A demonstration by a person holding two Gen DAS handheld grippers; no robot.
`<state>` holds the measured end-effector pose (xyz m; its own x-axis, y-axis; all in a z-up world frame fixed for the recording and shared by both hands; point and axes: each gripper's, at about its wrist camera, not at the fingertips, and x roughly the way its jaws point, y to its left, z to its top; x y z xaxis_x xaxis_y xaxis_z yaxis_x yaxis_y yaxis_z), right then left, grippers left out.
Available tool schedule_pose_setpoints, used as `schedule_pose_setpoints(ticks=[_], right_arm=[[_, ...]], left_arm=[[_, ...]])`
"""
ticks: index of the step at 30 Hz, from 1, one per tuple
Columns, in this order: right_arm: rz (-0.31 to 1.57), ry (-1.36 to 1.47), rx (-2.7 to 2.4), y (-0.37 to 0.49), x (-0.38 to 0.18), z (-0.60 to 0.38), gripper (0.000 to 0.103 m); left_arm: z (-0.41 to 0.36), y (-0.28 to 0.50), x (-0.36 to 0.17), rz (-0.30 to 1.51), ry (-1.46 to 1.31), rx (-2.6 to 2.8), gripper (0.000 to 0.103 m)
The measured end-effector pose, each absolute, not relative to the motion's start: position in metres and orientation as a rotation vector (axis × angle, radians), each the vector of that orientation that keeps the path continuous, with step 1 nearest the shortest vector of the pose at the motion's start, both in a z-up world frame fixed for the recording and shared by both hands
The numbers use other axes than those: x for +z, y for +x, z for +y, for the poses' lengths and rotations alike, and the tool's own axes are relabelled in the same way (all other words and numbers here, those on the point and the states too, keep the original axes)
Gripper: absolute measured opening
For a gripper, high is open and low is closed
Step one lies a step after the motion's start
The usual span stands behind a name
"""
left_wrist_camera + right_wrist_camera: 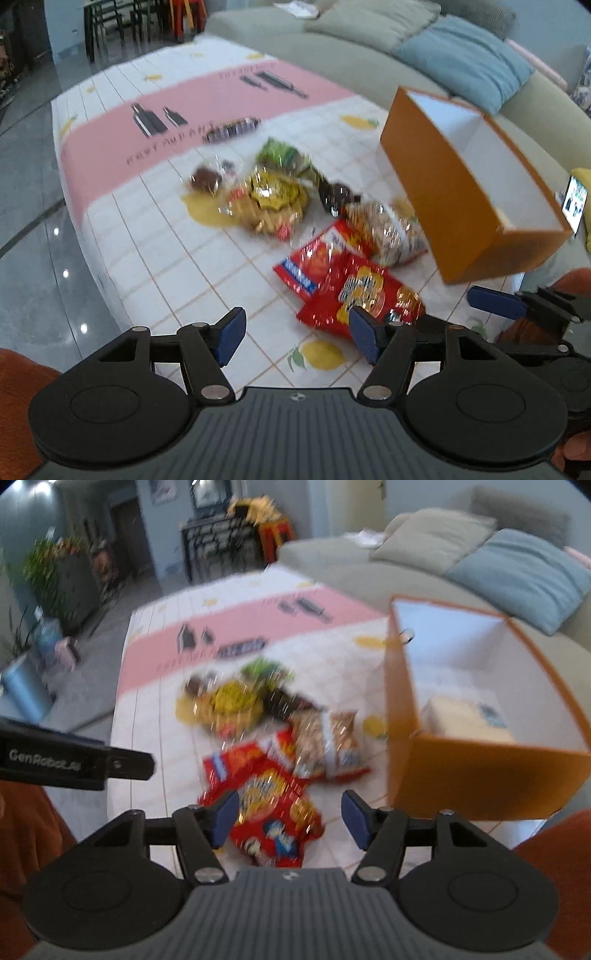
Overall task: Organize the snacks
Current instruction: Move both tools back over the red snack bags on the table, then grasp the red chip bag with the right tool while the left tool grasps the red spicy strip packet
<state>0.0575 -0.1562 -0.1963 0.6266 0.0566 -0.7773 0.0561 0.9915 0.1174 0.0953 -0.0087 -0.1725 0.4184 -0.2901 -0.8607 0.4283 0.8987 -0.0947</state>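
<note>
Left wrist view shows both the left claw (pixel 297 338) and right claw (pixel 288 818) wide open and empty above snack bags (pixel 351 291) beside the orange box (pixel 454 206) near the counter (pixel 166 266) edge.

A home living room: a grey-green sofa (pixel 351 55) with cushions (pixel 465 55) curves behind a low table (pixel 147 236) (lemon-print cloth), with dining chairs (pixel 110 18), houseplants (pixel 48 565) and glossy floor tiles (pixel 33 229) beyond.
</note>
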Motion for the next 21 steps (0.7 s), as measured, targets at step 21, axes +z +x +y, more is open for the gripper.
schedule_pose_setpoints(ticks=[21], right_arm=[[1.078, -0.07, 0.219, 0.118, -0.261, -0.136, 0.086]], left_arm=[[-0.013, 0.126, -0.219, 1.136, 0.212, -0.497, 0.075]])
